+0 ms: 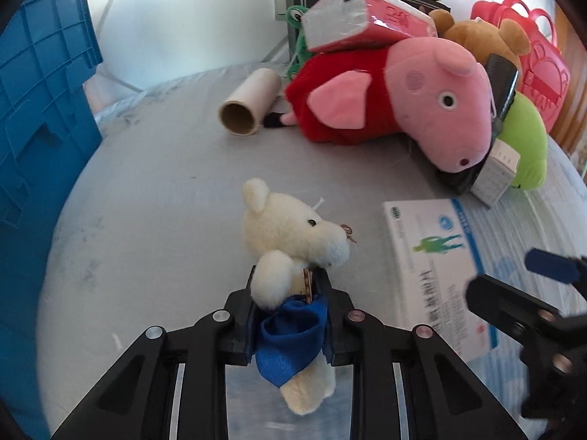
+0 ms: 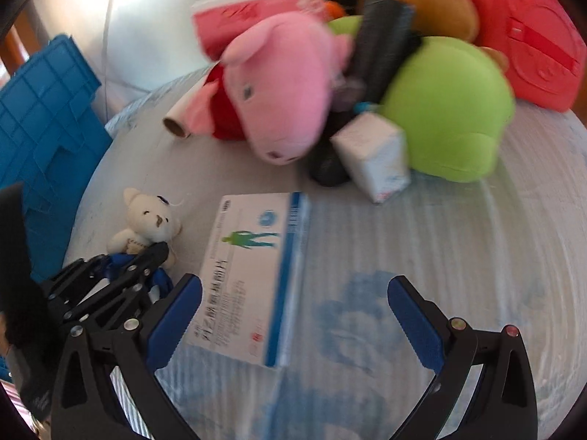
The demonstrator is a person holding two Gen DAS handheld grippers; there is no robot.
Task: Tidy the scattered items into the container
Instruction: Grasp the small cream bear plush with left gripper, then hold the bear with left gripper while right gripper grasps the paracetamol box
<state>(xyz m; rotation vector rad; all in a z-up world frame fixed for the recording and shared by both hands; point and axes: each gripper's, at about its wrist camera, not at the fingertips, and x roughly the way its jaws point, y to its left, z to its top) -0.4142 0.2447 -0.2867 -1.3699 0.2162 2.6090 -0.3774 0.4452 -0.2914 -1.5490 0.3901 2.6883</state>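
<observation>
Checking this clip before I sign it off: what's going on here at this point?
A person with a gripper in each hand is clearing clutter off a bed. The left gripper is shut on a small white teddy bear at its blue bow. The right gripper is open over the white and blue box, which lies flat and untouched. A pink pig plush, a green plush, a cardboard tube and other items are not yet in the blue crate.

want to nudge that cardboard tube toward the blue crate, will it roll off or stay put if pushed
The cardboard tube lies on its side on the grey surface, so a sideways push would probably send it rolling. It is hollow with an open end, so likely light and easy to crush. The pig plush close beside it may stop a roll that way.
</observation>
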